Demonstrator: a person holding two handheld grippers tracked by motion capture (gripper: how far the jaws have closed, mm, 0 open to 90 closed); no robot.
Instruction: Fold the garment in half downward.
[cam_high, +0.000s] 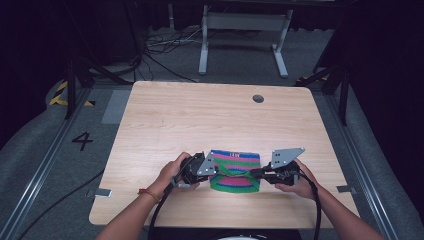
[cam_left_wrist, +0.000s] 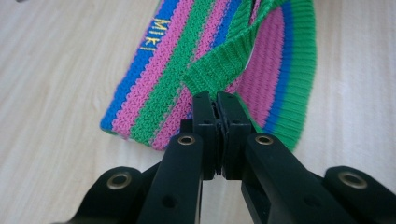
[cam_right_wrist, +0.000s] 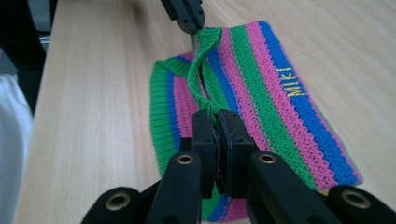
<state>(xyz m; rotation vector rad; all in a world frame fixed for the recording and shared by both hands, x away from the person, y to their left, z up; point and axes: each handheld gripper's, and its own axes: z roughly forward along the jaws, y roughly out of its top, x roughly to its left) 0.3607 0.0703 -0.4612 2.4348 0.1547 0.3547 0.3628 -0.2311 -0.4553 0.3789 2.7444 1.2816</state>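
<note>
Here, clamped at both ends of one green ribbed edge: left gripper (cam_high: 209, 170) pinching the hem of the striped knit piece (cam_high: 235, 171) at its left side, jaws pressed together on the fabric, right gripper (cam_high: 256, 173) pinching the same hem (cam_right_wrist: 201, 70) at the right side, likewise closed on it. Resting near the front middle of the table (cam_high: 210, 115), directly between the two tongs, equally near both hands. Long axis across the table from one gripper to the other, stripes running along it, yellow lettering (cam_left_wrist: 153, 33) on the blue band at the far edge. Lifted hem strip stretched between the jaws above the flat body. Probably a fold next, turning on carrying that near edge away toward the lettered far edge
</note>
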